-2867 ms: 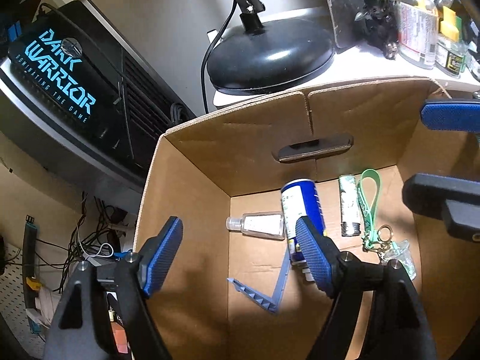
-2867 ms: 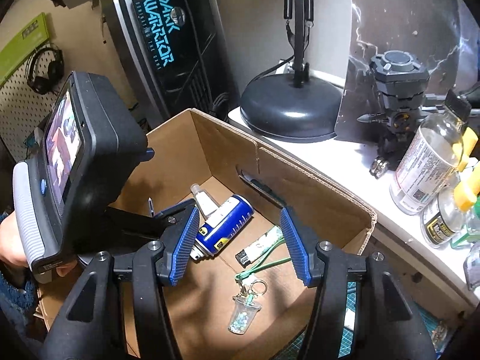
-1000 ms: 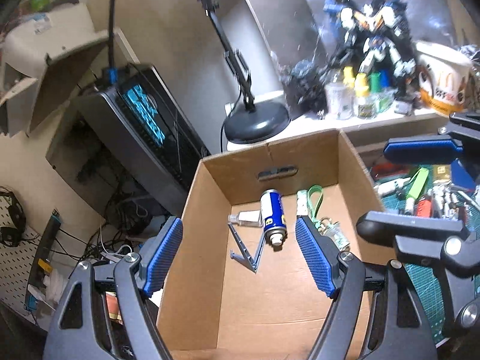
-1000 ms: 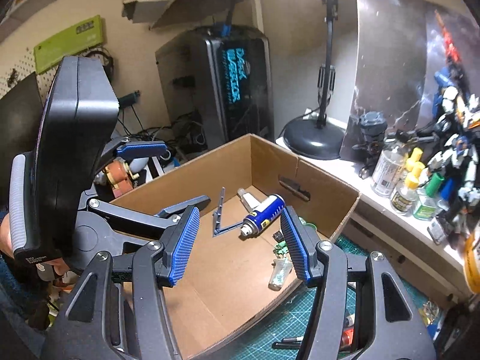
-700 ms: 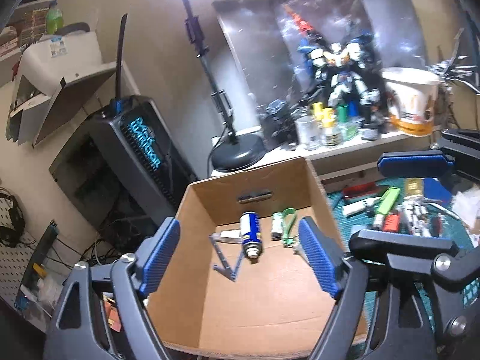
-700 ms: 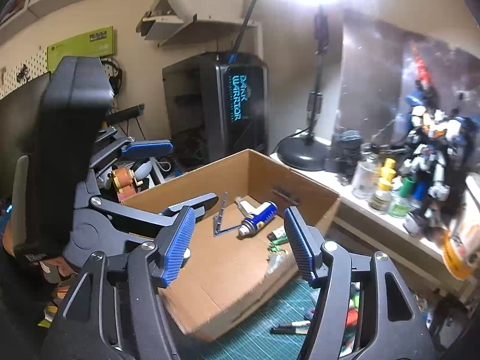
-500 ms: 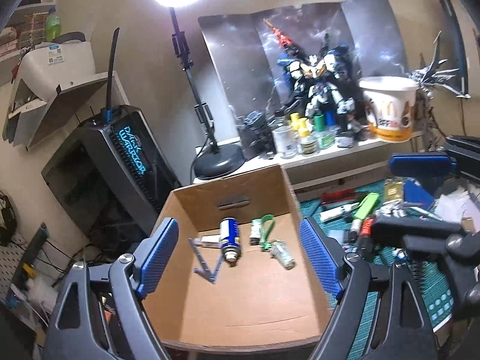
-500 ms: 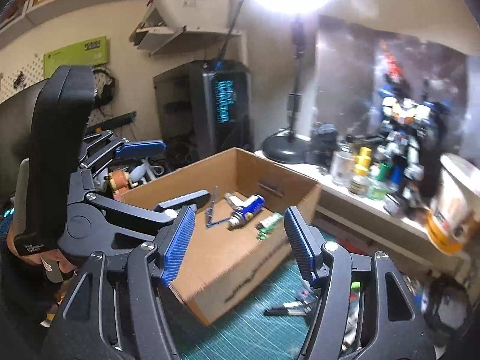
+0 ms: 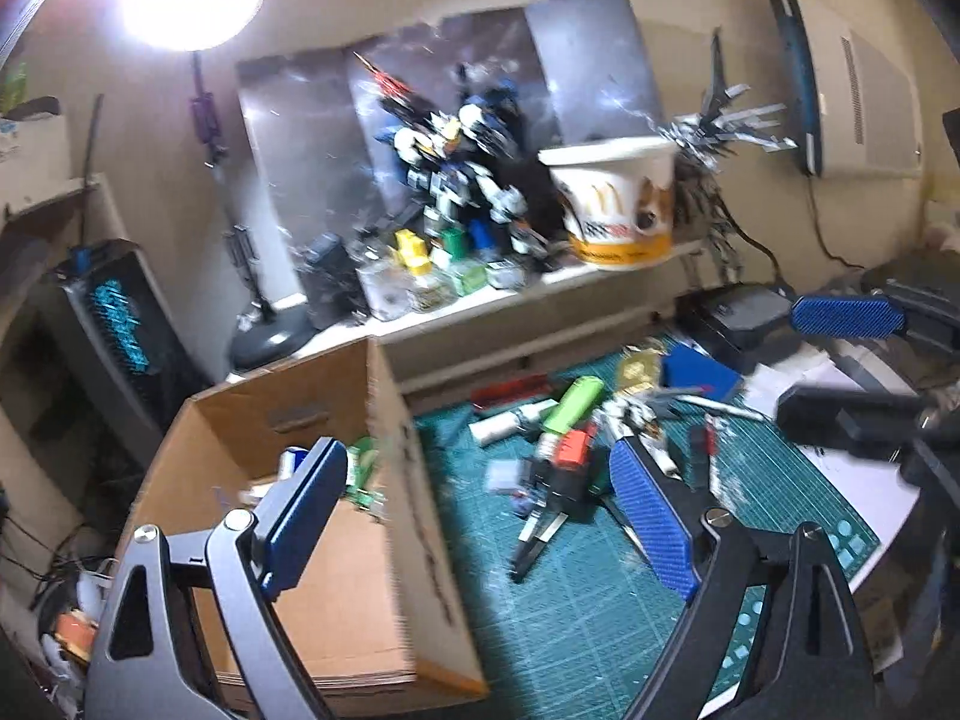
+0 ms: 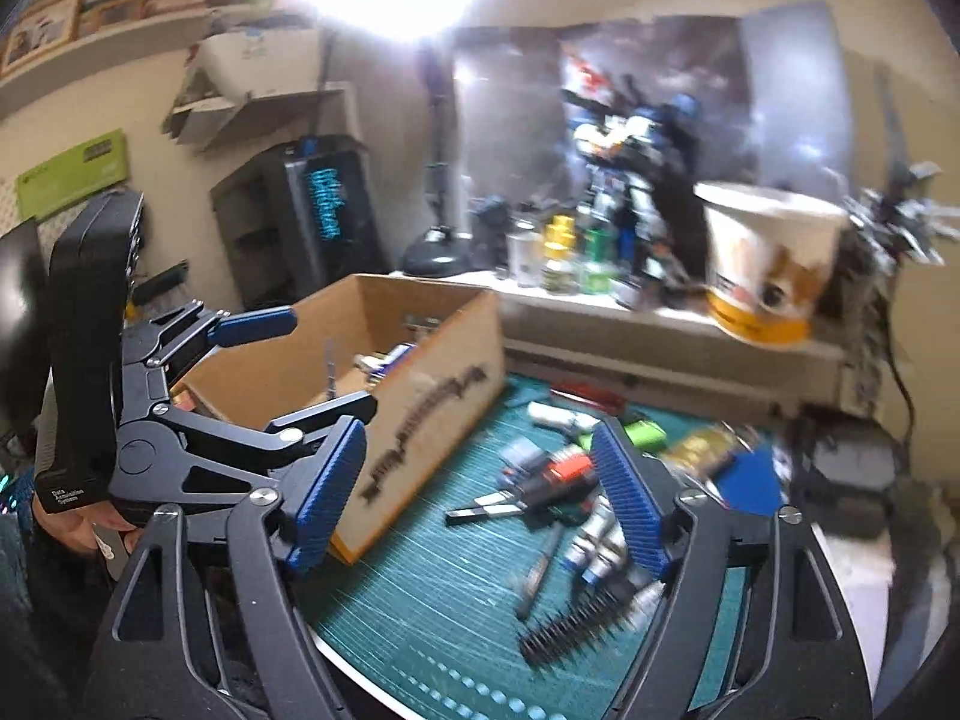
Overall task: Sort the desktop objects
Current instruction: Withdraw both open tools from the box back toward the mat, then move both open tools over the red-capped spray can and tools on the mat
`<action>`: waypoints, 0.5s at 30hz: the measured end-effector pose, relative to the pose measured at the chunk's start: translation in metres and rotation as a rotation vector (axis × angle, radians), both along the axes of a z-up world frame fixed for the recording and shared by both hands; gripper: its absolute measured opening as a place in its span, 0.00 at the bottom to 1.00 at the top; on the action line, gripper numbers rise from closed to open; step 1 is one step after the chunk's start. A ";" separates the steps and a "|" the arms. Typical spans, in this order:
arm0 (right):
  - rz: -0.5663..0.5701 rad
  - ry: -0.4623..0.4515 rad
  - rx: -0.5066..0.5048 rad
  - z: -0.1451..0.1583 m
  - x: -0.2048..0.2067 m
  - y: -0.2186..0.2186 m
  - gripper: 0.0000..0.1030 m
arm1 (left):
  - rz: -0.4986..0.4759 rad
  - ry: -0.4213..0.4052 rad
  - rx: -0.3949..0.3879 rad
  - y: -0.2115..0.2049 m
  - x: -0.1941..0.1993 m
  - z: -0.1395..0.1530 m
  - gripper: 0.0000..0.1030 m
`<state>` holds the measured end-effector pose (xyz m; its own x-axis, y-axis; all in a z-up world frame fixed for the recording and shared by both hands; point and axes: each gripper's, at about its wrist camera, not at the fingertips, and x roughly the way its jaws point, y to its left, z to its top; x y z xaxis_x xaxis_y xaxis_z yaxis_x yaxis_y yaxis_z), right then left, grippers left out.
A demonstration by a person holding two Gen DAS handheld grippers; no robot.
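2 grippers empty | left gripper [image 9: 480,510] spread, jaws just widened | right gripper [image 10: 480,498] same, over clutter [image 10: 558,480] mid-frame on green mat [image 10: 432,588] | cardboard box [image 10: 420,414] left-centre, likely sorting bin.

Misc clutter [image 9: 564,456] strewn on mat, blurred
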<state>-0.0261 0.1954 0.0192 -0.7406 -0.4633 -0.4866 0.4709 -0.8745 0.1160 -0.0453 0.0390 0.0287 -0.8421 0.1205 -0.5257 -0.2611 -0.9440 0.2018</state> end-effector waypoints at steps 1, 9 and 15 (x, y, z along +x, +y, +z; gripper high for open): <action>-0.016 -0.008 -0.002 -0.002 0.001 0.006 0.75 | -0.010 -0.012 0.012 0.001 -0.001 -0.004 0.87; -0.165 -0.062 0.003 -0.026 0.017 0.053 0.75 | -0.088 0.033 0.083 0.003 0.023 -0.031 0.89; -0.220 -0.120 -0.015 -0.056 0.031 0.079 0.78 | -0.145 -0.003 0.169 0.013 0.051 -0.068 1.00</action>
